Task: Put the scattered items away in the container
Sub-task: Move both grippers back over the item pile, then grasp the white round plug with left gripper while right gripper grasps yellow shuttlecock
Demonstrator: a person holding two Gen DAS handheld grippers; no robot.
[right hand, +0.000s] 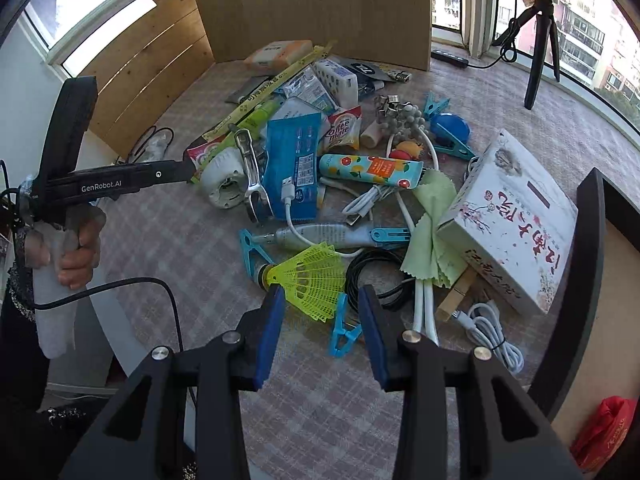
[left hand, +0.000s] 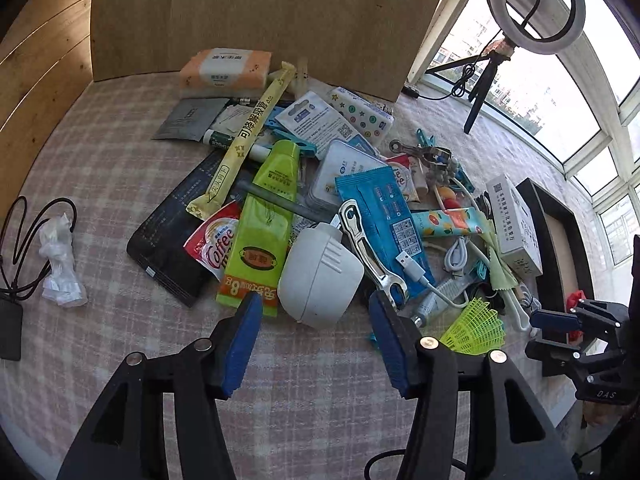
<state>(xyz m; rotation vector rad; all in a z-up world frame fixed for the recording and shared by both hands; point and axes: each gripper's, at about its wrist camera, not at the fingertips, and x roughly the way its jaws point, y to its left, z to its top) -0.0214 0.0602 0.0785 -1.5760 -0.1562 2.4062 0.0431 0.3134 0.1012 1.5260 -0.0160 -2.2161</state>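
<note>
A heap of scattered items covers the checked tablecloth (left hand: 120, 184). My left gripper (left hand: 314, 304) is open, with a white rounded plug adapter (left hand: 320, 276) just ahead of its blue pads (left hand: 244, 336), untouched. A metal bottle opener (left hand: 368, 248) and a green tube (left hand: 264, 224) lie beside it. My right gripper (right hand: 320, 296) is open around a yellow shuttlecock (right hand: 312, 280) that rests on the table, with a gap at the right pad. The container, a black-rimmed wooden box (right hand: 580, 264), stands at the right edge, its rim (left hand: 552, 216) also showing in the left wrist view.
A flowered white carton (right hand: 508, 220) leans against the container. White cables (right hand: 492, 336), a black cable coil (right hand: 376, 276), blue clips (right hand: 344, 336) and a green cloth (right hand: 432, 232) surround the shuttlecock. A wooden board (left hand: 260, 12) backs the table. A person's hand (right hand: 76, 256) holds the left gripper.
</note>
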